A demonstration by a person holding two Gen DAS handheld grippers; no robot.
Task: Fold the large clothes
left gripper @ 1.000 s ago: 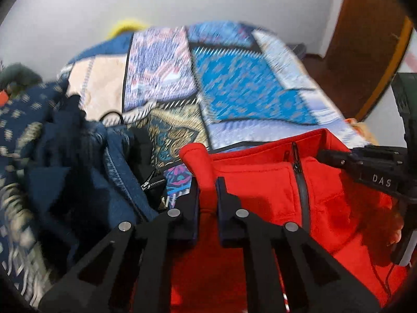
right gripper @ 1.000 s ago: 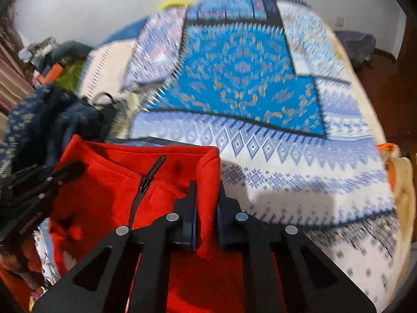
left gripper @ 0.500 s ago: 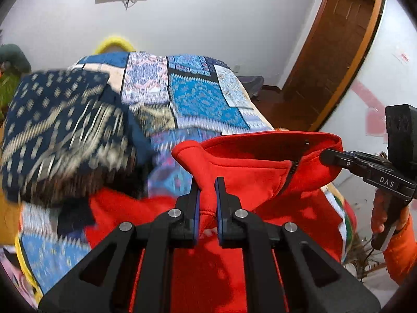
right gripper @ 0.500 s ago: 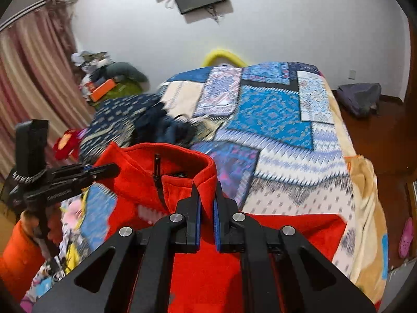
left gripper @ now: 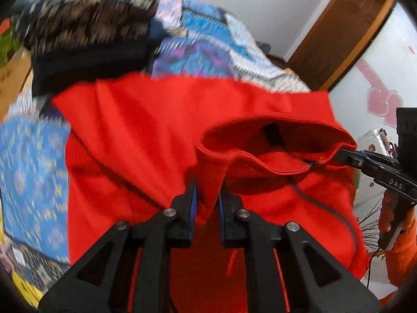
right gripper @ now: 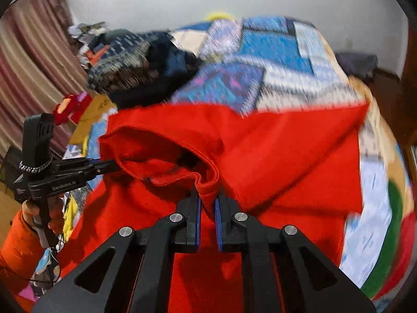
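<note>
Red fleece zip jacket [left gripper: 161, 135] drapes over the patchwork bed quilt [right gripper: 299, 52], hem near the dark clothes pile [right gripper: 146, 62]. Your left gripper [left gripper: 207, 193] & right gripper [right gripper: 207, 200] pinch its collar; both jaws narrow, just eased slightly.

The red fleece jacket [left gripper: 161, 140], bunched against the dark clothes pile [left gripper: 86, 34] a second earlier, now spreads wide across the patchwork bedspread [right gripper: 286, 60], its body drawn out flat beyond the collar. The left gripper [left gripper: 207, 195] and right gripper [right gripper: 207, 198], each pinching a collar corner, sit further back from the pile, their jaws just eased slightly wider with red fabric between them. The pile now lies beyond the jacket's far edge.
</note>
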